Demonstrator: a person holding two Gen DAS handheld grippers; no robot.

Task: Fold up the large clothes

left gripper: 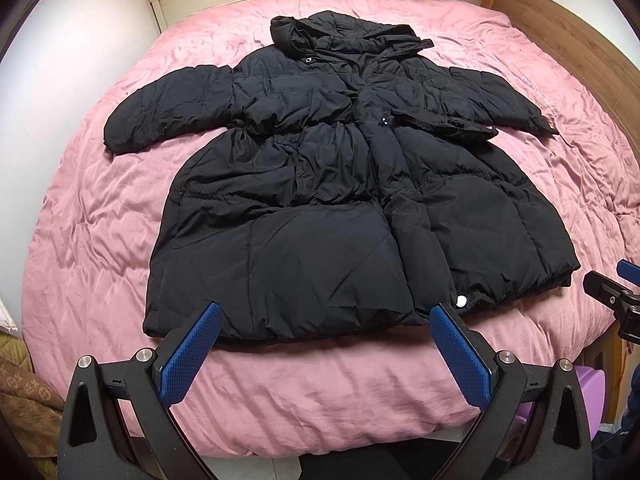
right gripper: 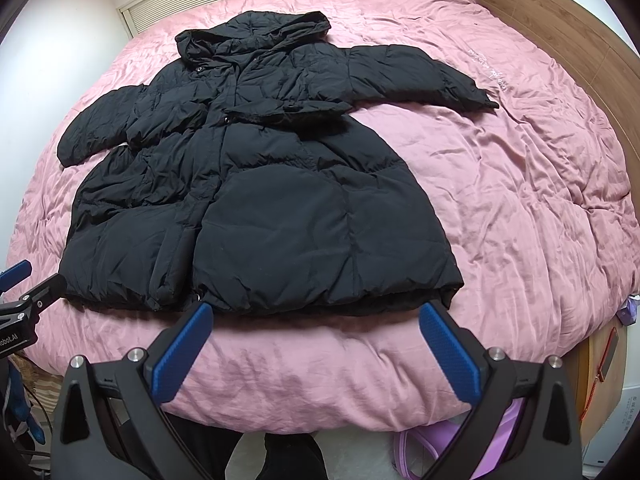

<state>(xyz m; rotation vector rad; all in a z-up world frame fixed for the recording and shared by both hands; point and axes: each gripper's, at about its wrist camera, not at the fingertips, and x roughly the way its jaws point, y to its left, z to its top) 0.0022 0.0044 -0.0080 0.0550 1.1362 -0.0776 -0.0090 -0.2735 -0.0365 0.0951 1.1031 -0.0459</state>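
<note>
the big black coat (left gripper: 320, 184) lies flat on the pink bed (left gripper: 320, 392), no fold yet, and the left gripper (left gripper: 324, 320) and right gripper (right gripper: 316, 320) wait wide open, so next i think each grabs 1 sleeve.

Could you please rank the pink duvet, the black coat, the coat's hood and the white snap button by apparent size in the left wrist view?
1. pink duvet
2. black coat
3. hood
4. white snap button

The black body of the other gripper (right gripper: 16, 332), at the right wrist view's left edge, bears white lettering cut off by the frame — "obot.AI". White embroidered script on the pink quilt (right gripper: 490, 74) is too small to read.
</note>
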